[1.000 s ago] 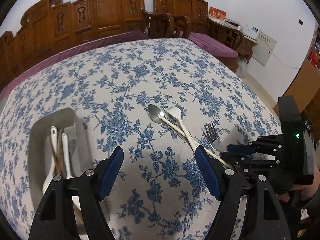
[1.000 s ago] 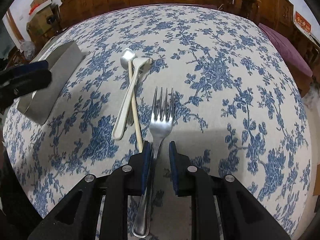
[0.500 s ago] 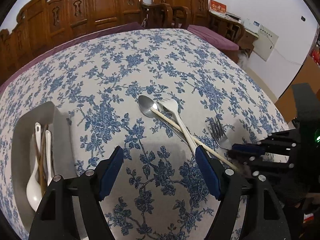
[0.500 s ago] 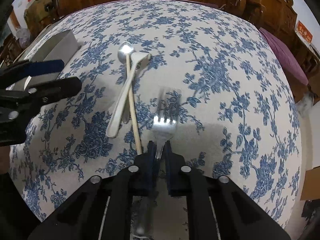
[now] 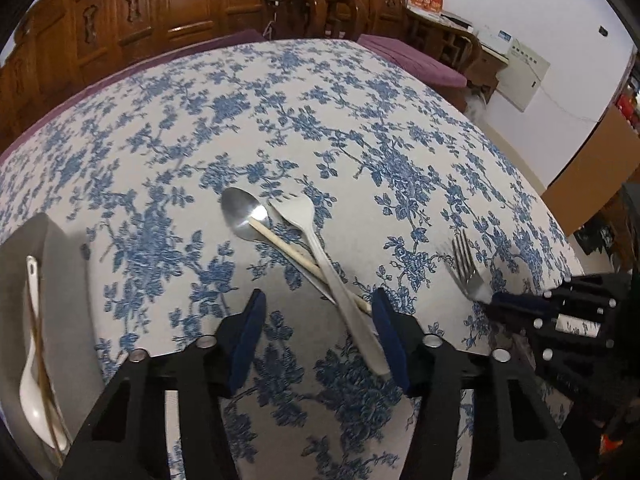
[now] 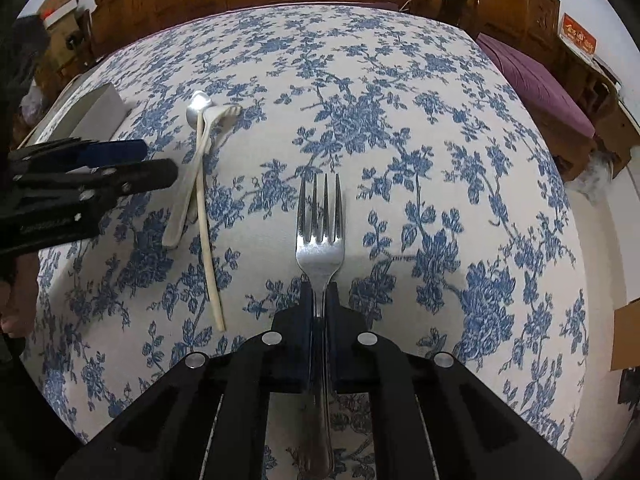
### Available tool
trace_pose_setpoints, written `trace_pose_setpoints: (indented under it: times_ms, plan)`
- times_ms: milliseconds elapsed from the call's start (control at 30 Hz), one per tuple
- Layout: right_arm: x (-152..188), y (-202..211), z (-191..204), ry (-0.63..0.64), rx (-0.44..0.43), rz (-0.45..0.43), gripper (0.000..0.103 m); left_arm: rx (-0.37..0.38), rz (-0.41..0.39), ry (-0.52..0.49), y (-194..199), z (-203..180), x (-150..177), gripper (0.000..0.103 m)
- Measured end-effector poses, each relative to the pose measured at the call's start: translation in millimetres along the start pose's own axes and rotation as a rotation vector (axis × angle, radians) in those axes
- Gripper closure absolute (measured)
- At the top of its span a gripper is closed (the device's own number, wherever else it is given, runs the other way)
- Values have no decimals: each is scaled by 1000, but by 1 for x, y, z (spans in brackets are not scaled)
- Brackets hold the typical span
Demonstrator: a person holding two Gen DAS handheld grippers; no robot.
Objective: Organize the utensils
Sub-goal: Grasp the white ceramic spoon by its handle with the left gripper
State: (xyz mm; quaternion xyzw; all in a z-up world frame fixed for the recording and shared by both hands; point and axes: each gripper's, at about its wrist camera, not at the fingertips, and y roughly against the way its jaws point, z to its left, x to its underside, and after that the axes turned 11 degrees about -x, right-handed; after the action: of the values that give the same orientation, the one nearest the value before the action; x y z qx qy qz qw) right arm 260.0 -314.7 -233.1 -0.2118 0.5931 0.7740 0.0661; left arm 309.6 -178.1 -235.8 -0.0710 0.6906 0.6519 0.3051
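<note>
A: What are your right fingers [image 6: 319, 300] doing?

B: They are clamping the fork [image 6: 320, 236] by its neck, pads pressed on both sides. The handle is running back between them and the tines are pointing away from me over the bench [image 6: 440, 152].

A: And your left fingers [image 5: 318, 322]?

B: They are standing apart, gripping nothing, and have just been closing in. The handle end of the white spoon [image 5: 320, 248] is lying between them, just beside the right pad [image 5: 390, 340], but I cannot tell whether they are touching.

A: What else is lying there?

B: Past the pads the white spoon is crossing a chopstick [image 5: 296, 256], whose far tip is resting in the bowl of a steel spoon [image 5: 242, 214]. All three are lying in one pile on the flowered cloth. Off to my left, a grey tray [image 5: 68, 300] is holding a white ladle spoon [image 5: 34, 380] and thin sticks [image 5: 44, 384].
</note>
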Motion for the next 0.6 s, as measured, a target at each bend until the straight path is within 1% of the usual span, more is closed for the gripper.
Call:
trace_pose_setpoints:
  times_ms: [67, 133, 233, 333, 367, 467, 600]
  plan:
    - [0, 0, 1, 3, 3, -4, 95, 1, 12, -1, -4, -3, -1, 59]
    - [0, 0, 0, -1, 1, -6, 95, -2, 24, -12, -7, -8, -1, 60]
    - [0, 0, 1, 2, 2, -8, 95, -26, 64, -16, -15, -11, 2, 64]
    - [1, 0, 1, 0, 1, -12, 95, -37, 63, -12, -13, -8, 5, 66]
    - [2, 1, 1, -1, 1, -13, 95, -36, 65, -12, -12, -7, 7, 70]
    - [3, 1, 2, -3, 1, -15, 95, -31, 77, 1, -9, 1, 10, 77]
    - [3, 1, 2, -11, 1, -15, 95, -34, 80, 14, -9, 7, 11, 77]
